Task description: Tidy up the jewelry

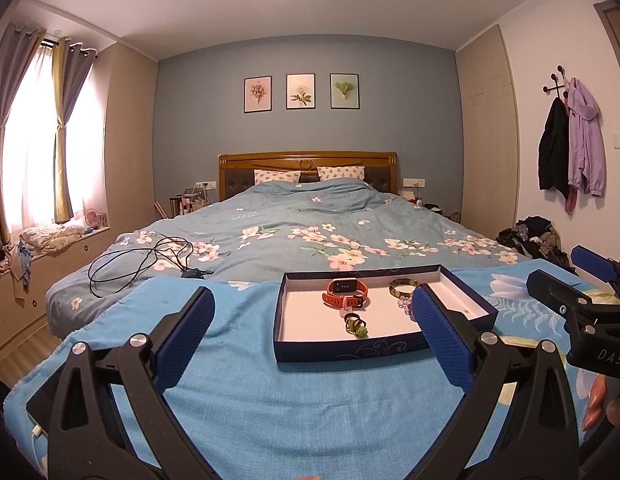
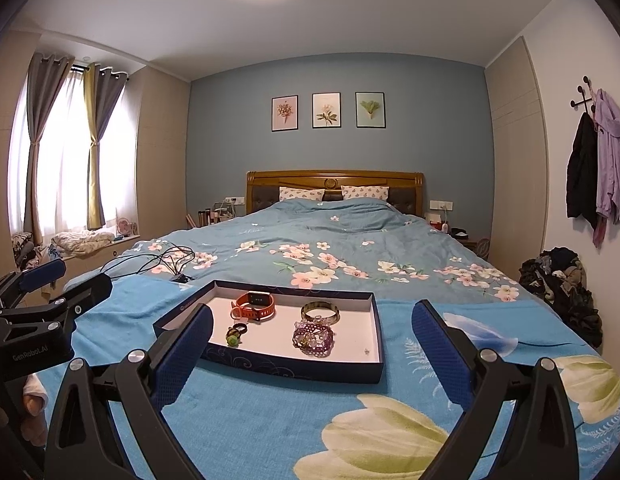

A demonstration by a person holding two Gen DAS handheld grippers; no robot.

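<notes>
Tray (image 2: 265, 364): matt cardboard, white paper lining. Blanket (image 2: 269, 420): fuzzy cloth. Watch (image 2: 253, 307): matt rubbery strap. Bangle (image 2: 320, 310): glossy. Headboard (image 2: 334, 178): polished wood.

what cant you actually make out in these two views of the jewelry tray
- Purple beaded bracelet: in the left wrist view, mostly hidden behind the left gripper's near finger.
- Tiny item near the tray's right corner: too small to identify in either view.
- Rings beside the orange watch: too small to count or tell how they touch.
- Right gripper: in the left wrist view, cut off by the right edge.
</notes>
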